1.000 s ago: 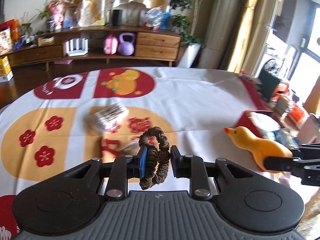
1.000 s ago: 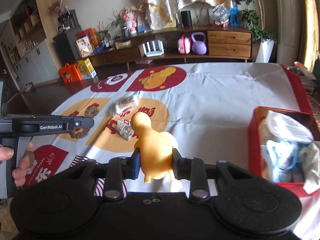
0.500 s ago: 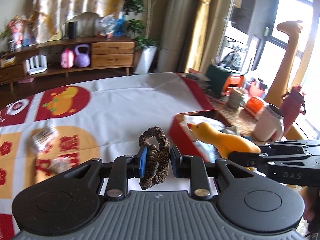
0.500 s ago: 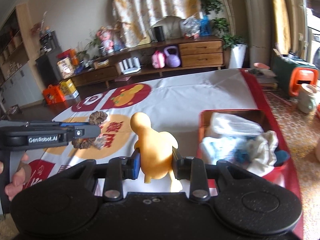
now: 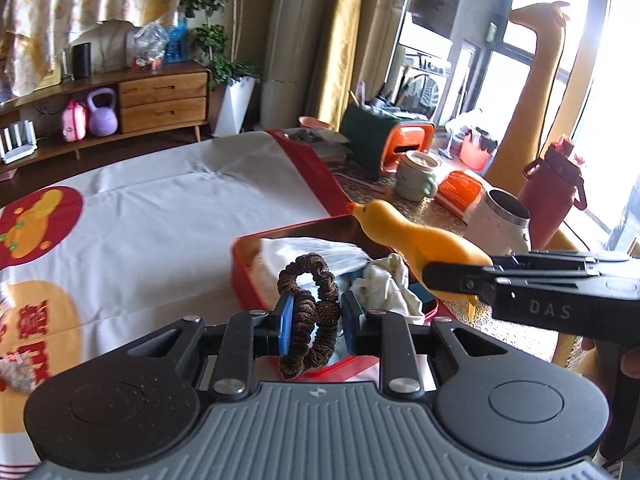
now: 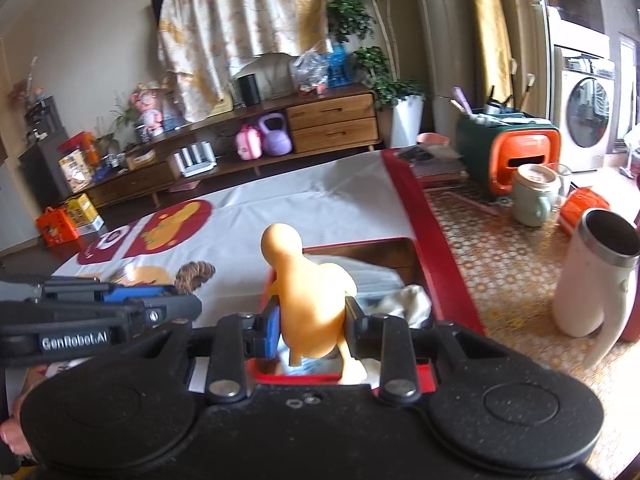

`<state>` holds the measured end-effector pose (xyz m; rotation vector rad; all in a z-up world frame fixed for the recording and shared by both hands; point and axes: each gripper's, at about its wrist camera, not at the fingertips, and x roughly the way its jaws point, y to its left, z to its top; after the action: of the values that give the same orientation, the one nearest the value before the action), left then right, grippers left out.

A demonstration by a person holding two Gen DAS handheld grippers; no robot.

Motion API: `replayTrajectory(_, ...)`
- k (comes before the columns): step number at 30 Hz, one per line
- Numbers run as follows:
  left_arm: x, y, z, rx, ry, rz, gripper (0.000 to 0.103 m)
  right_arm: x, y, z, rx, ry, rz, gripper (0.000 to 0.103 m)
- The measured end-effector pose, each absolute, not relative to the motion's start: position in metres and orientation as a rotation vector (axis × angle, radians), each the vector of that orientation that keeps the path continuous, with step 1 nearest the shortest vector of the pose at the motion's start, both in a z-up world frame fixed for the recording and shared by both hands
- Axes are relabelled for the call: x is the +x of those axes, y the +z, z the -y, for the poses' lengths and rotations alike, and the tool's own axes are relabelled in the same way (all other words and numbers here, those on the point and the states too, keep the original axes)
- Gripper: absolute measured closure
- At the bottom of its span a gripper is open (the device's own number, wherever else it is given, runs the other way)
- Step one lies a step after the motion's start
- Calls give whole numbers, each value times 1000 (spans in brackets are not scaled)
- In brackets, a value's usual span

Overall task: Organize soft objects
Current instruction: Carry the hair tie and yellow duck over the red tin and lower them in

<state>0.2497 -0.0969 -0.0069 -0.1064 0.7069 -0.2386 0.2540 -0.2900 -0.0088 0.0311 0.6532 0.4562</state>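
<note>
Left claw [image 5: 314,322] pinches a brown scrunchie [image 5: 310,312] upright; right claw [image 6: 312,324] clamps the rubber duck [image 6: 306,284], head up, over the red box [image 5: 256,288].

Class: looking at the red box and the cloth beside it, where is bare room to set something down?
The white tablecloth left of the red box is bare. Inside, white cloths crowd the box; only its far corner shows bare floor.
</note>
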Motion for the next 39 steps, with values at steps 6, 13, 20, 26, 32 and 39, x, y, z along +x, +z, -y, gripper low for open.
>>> replayTrajectory(6,276,-25,123,-81,-246,-743,79,281,-18,306,44,419,-668,72)
replayTrajectory(13,304,-46,144,-67,-246,-778,79,308,-38,314,62,389,-715,72)
replayTrajectory(20,324,-64,154,-61,-239,-808,79,334,-61,314,80,366,-768,72)
replayTrajectory(26,338,-79,152,-64,-219,-833,79,348,-76,307,72,362,-800,72)
replayTrajectory(32,349,-93,151,-69,-215,-869,79,357,-86,301,46,363,-820,72)
replayTrajectory(39,355,-106,150,-76,-218,-906,79,363,-95,297,31,357,-838,71)
